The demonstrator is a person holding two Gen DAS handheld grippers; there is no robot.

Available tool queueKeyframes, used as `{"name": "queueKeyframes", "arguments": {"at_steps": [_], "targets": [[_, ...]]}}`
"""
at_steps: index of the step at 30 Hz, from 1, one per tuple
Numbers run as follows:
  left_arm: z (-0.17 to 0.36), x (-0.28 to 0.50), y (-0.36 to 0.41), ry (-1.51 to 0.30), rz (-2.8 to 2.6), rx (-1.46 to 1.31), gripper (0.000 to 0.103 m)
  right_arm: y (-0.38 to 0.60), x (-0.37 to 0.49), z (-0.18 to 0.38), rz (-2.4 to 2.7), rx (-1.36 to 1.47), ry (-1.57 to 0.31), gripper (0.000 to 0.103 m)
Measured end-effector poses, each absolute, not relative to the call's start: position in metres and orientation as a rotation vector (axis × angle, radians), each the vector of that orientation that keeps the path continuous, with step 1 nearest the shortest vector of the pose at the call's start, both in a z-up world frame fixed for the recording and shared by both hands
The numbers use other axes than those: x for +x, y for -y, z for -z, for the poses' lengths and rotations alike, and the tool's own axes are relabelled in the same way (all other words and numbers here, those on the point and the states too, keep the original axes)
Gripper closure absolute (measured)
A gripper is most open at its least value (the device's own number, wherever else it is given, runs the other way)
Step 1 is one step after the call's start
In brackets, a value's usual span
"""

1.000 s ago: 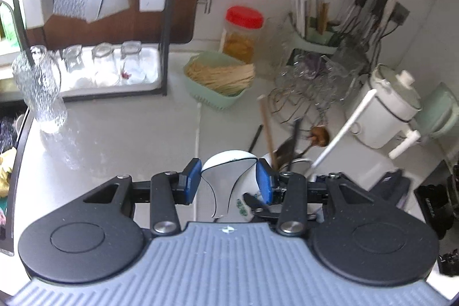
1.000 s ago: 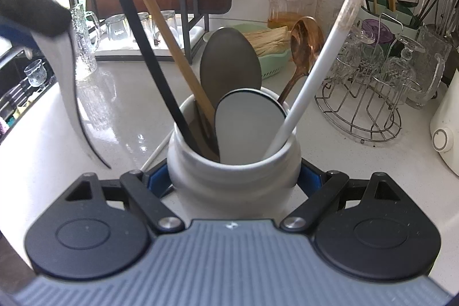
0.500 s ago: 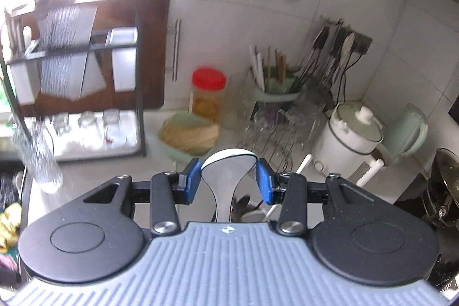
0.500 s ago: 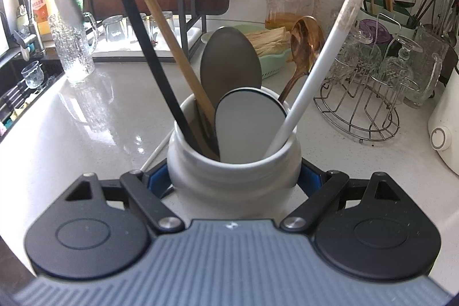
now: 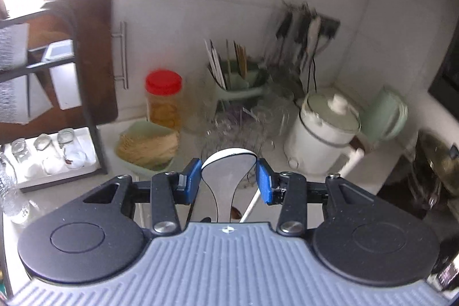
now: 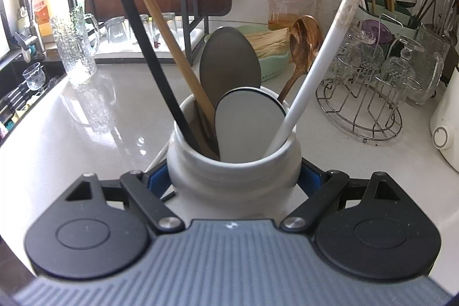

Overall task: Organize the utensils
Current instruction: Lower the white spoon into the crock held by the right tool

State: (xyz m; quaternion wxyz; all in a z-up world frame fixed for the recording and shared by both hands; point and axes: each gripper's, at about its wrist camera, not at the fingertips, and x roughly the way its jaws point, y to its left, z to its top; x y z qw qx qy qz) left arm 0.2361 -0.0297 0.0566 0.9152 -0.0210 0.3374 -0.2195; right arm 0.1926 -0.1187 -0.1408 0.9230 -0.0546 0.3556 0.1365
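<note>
On a white kitchen worktop (image 6: 86, 128), the right tongs (image 6: 233, 179) clasp a white ceramic utensil crock (image 6: 233, 177), while the left tongs (image 5: 228, 179) pinch a grey flat-bladed spatula (image 5: 226, 174), blade up, handle hanging down.

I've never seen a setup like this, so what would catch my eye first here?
A white crock crammed with utensils, front and centre in the right wrist view, clamped by the right gripper. In the other view, the left gripper holds a flat spatula between blue pads, above a cluttered counter with a red-lidded jar.
</note>
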Motion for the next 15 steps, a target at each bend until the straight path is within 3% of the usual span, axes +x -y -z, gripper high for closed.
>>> {"name": "queueKeyframes", "arguments": {"at_steps": [15], "targets": [[0.002, 0.263, 0.046, -0.879, 0.485, 0.049, 0.056, 0.121, 0.191, 0.142, -0.294, -0.111, -0.717, 0.012]]}}
